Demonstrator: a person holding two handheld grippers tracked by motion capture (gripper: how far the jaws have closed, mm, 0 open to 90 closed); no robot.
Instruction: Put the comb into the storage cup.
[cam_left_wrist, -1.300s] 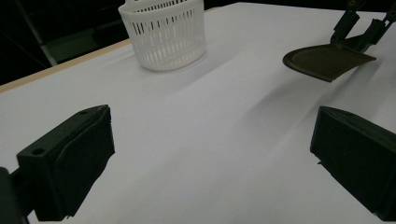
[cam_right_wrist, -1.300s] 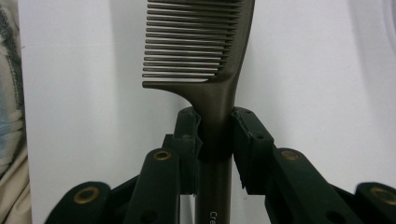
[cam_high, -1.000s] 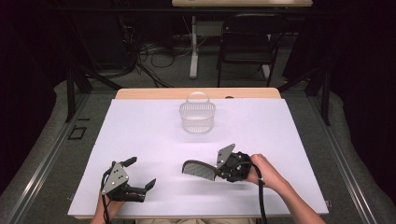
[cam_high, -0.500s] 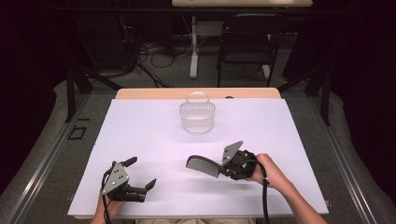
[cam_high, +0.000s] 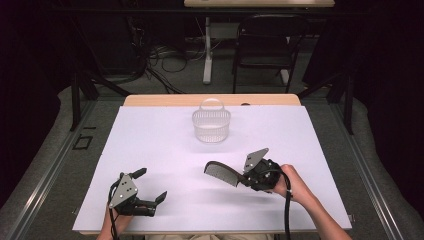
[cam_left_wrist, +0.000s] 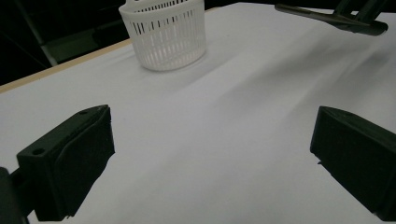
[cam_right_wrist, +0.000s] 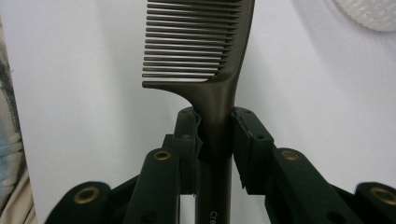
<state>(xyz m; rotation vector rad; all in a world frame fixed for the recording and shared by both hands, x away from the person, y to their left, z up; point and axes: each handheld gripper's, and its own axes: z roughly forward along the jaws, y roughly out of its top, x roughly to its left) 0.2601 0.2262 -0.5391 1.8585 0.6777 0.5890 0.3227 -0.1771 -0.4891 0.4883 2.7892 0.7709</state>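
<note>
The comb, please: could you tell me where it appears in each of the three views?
High view: comb right of centre, near the table's front.
Left gripper view: comb at the top right edge.
Right gripper view: comb top centre, handle clamped between the jaws.
Shared landmark: white basket.

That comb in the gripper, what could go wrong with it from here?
The right gripper clamps the comb only by its narrow handle, so the long toothed end could swivel or slip. The white basket looks light and stands free on the table, so a nudge from the comb might tip it. The left gripper, open, isn't steadying anything.
</note>
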